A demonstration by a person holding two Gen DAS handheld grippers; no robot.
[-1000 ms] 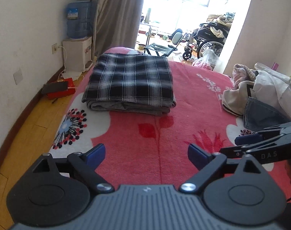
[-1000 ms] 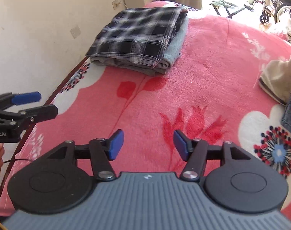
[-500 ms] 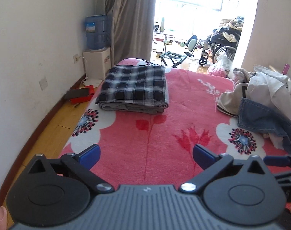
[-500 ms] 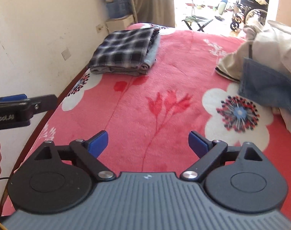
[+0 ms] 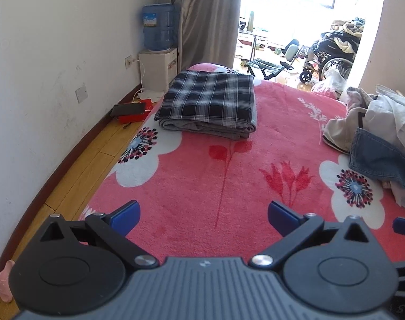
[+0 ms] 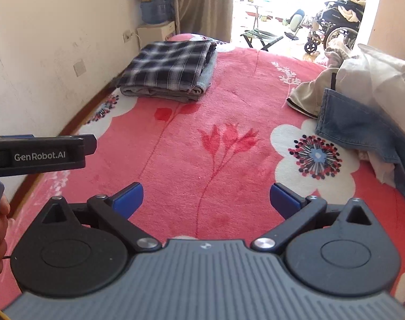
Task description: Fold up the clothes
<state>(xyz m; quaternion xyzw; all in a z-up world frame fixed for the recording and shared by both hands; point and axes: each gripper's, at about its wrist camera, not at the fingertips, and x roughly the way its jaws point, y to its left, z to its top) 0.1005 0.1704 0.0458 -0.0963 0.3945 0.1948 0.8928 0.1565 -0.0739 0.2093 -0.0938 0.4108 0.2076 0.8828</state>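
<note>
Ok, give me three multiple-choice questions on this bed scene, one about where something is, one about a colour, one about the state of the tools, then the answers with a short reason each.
1. Where does the folded plaid garment lie?
A. On the wooden floor
B. On the far left part of the bed, near the wall
C. On top of the unfolded pile

2. What colour is the blanket on the bed?
A. Red-pink with white flowers
B. Plain green
C. Yellow stripes

3. How do the left tool and the right tool stand?
A. Both shut on cloth
B. One shut, one open
C. Both open with nothing between the pads

Answers:
1 B, it sits on the blanket by the wall, opposite the unfolded pile on the right.
2 A, white flower shapes show on a red-pink ground.
3 C, only bare blanket shows between the blue pads in each wrist view.
</note>
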